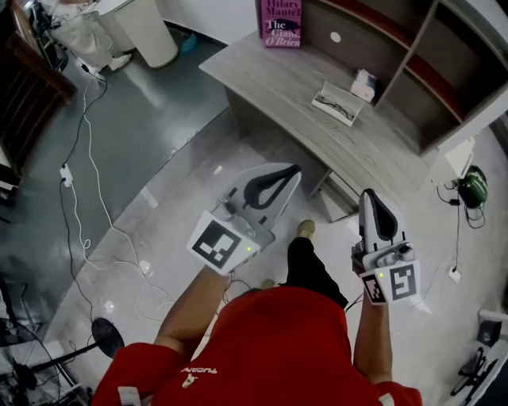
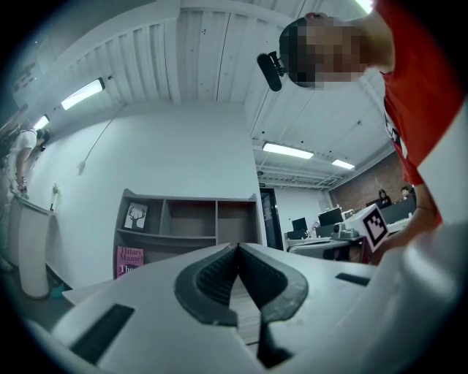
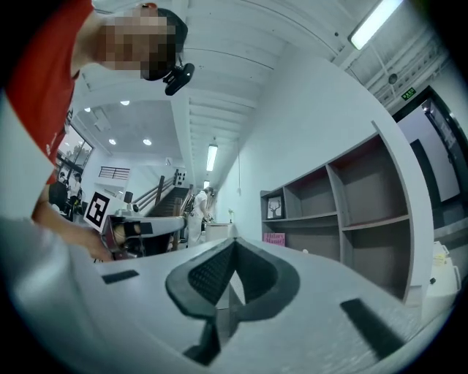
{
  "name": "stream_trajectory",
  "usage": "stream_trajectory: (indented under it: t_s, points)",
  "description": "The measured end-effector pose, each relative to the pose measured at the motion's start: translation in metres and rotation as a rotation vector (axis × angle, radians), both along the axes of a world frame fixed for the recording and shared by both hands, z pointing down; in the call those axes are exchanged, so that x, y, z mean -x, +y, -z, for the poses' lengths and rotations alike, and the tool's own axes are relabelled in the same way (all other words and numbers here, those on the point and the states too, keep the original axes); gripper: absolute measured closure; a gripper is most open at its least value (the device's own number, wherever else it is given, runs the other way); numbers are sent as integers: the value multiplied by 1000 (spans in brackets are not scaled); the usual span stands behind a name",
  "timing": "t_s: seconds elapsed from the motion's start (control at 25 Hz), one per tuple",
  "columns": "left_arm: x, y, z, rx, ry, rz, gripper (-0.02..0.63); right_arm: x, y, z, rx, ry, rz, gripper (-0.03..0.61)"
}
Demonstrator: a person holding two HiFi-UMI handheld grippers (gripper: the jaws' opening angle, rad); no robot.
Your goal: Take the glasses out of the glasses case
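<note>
An open white glasses case lies on the grey wooden desk, with dark-framed glasses inside it. Both grippers hang over the floor in front of the desk, well short of the case. My left gripper points toward the desk, its jaws shut with nothing between them. To its right, my right gripper is also shut and holds nothing. The case does not show in either gripper view.
A pink book stands at the desk's back, and a small white box sits beside the case. Shelving rises at the desk's right. Cables trail over the floor at left, near a white bin.
</note>
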State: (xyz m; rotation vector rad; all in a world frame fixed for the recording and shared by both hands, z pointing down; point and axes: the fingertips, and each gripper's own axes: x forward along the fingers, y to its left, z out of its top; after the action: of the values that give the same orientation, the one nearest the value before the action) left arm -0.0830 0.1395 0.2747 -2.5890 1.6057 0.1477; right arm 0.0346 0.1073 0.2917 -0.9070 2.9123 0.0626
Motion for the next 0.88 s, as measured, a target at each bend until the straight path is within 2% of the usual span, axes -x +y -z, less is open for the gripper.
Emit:
stream_trajectory:
  t_s: [0.24, 0.52, 0.88]
  points:
    - [11, -92, -8, 43, -51, -19, 603, 8, -95, -2, 15, -20, -15, 574]
    - [1, -199, -27, 89, -115, -63, 603, 9, -186, -8, 29, -8, 10, 574]
    - [-7, -290, -71, 203, -259, -111, 603, 1, -262, -18, 54, -4, 17, 574]
